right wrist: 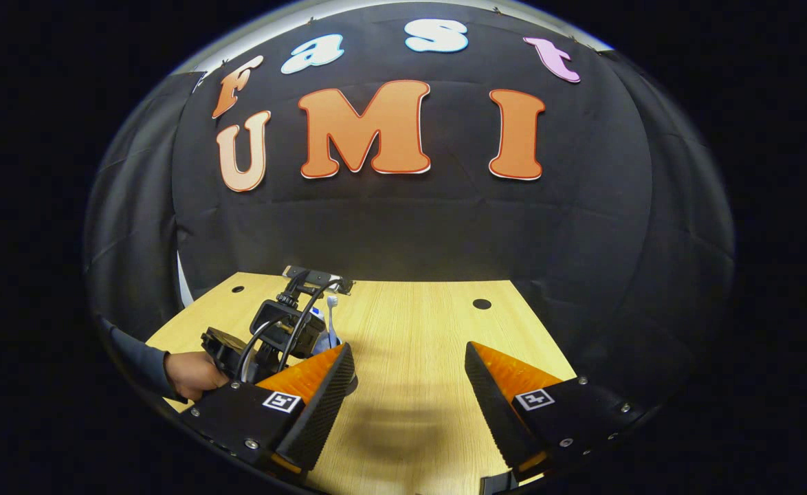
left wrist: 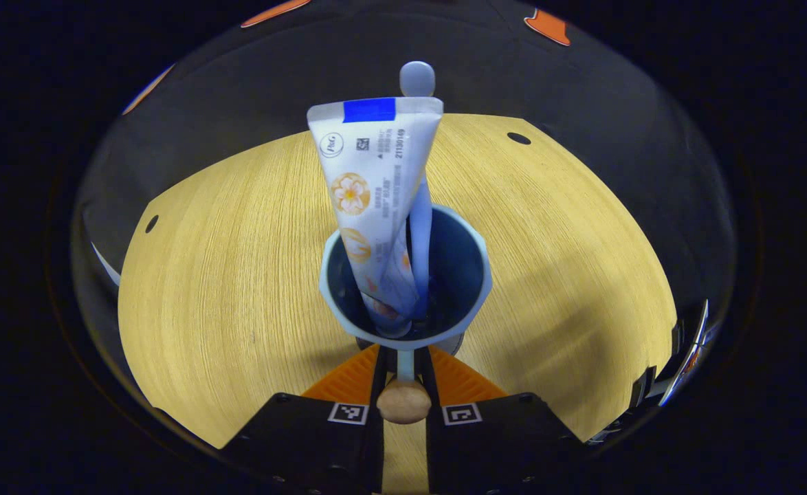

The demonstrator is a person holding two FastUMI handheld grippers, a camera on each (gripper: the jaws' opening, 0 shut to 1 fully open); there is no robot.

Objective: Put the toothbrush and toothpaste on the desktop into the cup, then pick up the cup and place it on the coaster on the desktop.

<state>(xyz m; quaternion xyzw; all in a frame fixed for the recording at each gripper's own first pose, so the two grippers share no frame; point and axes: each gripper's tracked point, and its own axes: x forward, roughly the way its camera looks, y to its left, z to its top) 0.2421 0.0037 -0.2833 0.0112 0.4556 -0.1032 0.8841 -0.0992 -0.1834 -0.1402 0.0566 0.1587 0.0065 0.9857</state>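
light: bright overhead | shadows: soft on desktop | edges: fisheye-warped | focus: sharp

In the left gripper view, the lower end of the toothpaste is sunk inside the cup, and most of the toothbrush is covered by the tube. The cup's foot is masked by its own rim. In the right gripper view, the cup is screened by the left tongs, and the sleeve is cut off at the edge.

Left gripper fingers nearly closed; right gripper fingers spread wide.
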